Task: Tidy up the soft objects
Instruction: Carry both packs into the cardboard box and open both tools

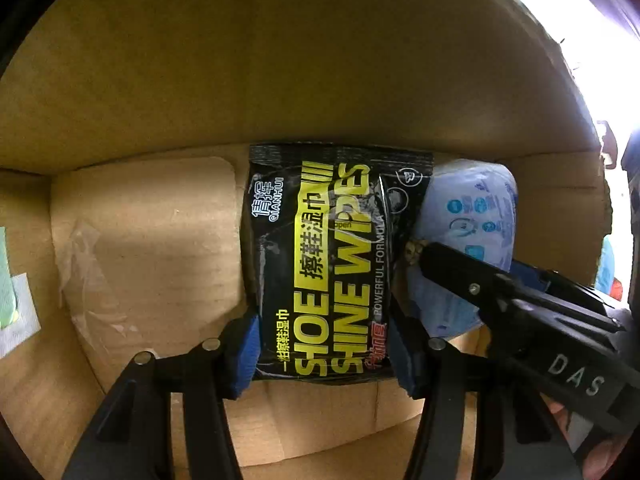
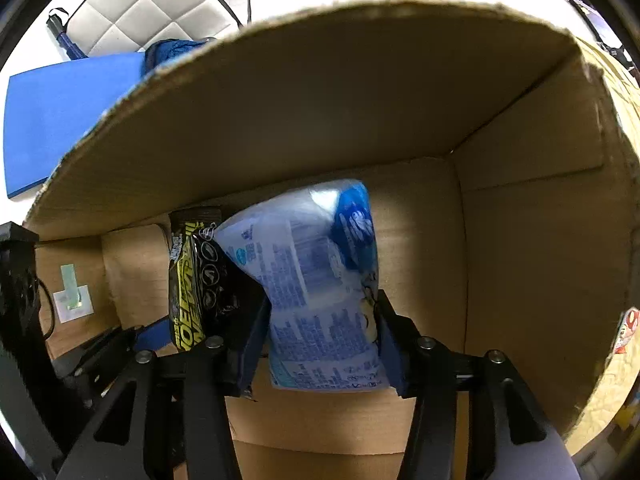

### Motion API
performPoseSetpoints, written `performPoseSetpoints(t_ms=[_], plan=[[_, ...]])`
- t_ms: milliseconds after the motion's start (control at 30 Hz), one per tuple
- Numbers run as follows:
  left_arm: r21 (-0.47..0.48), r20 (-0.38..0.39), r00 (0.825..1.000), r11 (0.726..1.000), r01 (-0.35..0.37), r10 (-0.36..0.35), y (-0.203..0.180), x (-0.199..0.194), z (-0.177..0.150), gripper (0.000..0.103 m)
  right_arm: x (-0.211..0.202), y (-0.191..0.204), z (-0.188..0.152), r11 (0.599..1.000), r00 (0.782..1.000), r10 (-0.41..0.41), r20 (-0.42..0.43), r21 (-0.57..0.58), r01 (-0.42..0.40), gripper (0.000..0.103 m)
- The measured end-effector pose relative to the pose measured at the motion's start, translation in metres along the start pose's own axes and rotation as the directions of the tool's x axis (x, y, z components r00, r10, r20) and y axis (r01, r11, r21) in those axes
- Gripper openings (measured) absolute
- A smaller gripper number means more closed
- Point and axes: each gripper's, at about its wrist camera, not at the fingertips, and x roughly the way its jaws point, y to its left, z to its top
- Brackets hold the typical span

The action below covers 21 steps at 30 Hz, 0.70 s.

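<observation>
A black pack of shoe shine wipes (image 1: 320,260) with yellow lettering lies on the floor of a cardboard box (image 1: 280,80), its far end against the back wall. My left gripper (image 1: 322,320) points down into the box, and its blue pads press the pack's two long sides. To the right a pale blue and white tissue pack (image 2: 316,288) leans on the black pack (image 2: 192,280). My right gripper (image 2: 322,298) is shut on the tissue pack, which is pinched at the waist. One of its black fingers (image 1: 460,276) crosses the tissue pack (image 1: 476,208) in the left wrist view.
The box's tall walls (image 2: 360,100) close in on all sides, with bare floor left of the black pack (image 1: 152,248) and right of the tissue pack (image 2: 420,260). A taped label (image 2: 72,292) sits on the left wall. Outside are a blue foam board (image 2: 60,120) and a white padded seat (image 2: 140,4).
</observation>
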Motion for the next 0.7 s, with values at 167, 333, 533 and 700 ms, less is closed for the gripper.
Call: performPoseSetpoints(t_ms=[167, 333, 533, 700], plan=[[0.001, 0.0, 0.999, 0.999, -0.043, 0.043, -0.009, -0.002, 0.001, 0.054, -0.001, 0.004, -0.004, 1.0, 1.0, -0.019, 0.0, -0.01, 0.019, 0.065], [-0.013, 0.005, 0.996, 0.996, -0.09, 0.09, -0.018, -0.006, -0.002, 0.056, -0.013, 0.011, -0.007, 0.998, 0.999, -0.039, 0.031, -0.04, 0.041, 0.069], [-0.041, 0.033, 0.991, 0.991, -0.13, 0.132, -0.021, -0.019, -0.011, 0.058, -0.025, 0.014, -0.005, 0.997, 0.998, -0.055, 0.04, -0.057, 0.057, 0.069], [-0.06, 0.084, 0.977, 0.979, -0.193, 0.197, -0.019, -0.039, -0.029, 0.063, -0.038, 0.012, -0.018, 0.994, 0.997, -0.064, 0.043, -0.085, 0.068, 0.07]])
